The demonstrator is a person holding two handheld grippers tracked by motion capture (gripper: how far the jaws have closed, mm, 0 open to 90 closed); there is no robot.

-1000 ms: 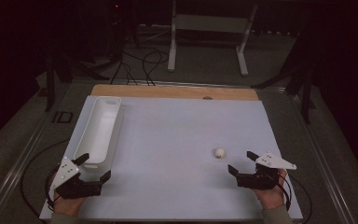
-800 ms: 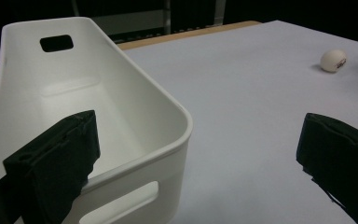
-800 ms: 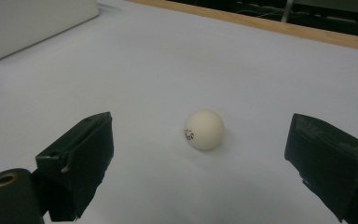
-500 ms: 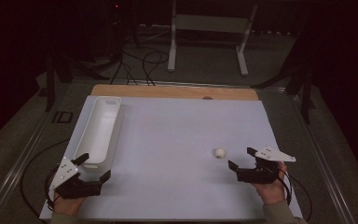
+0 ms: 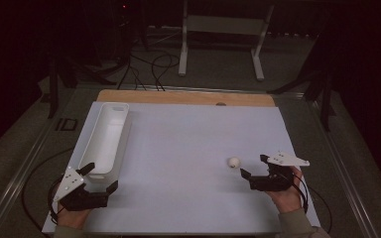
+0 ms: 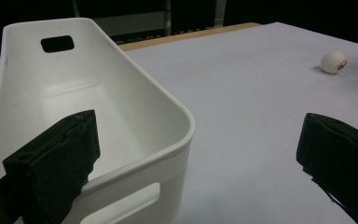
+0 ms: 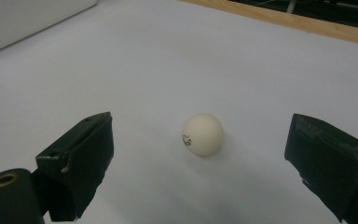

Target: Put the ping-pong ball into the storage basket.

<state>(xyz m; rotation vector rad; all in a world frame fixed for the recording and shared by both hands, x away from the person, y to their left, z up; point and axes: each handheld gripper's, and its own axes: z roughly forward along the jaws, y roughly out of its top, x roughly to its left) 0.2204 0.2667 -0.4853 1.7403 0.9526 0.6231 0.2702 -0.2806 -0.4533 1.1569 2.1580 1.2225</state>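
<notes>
- Ball (image 5: 234, 162) sits on the worktop (image 5: 188, 148), not picked up yet.
- Right tongs (image 5: 256, 170) are wide open, empty, ball at 12 o'clock.
- Left tongs (image 5: 100, 177) are open, empty, by the white bin (image 5: 106, 139).

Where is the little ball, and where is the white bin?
ping-pong ball (image 7: 203, 134), right gripper view, middle of its front.
white bin (image 5: 118, 107), high view, far rim.

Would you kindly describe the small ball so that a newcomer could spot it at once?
Start at the white table sheet and go to its right side, just ahead of the open right gripper. The ball lies there alone: small, round, cream, with a tiny printed mark, unlike the long white bin at the left.
</notes>
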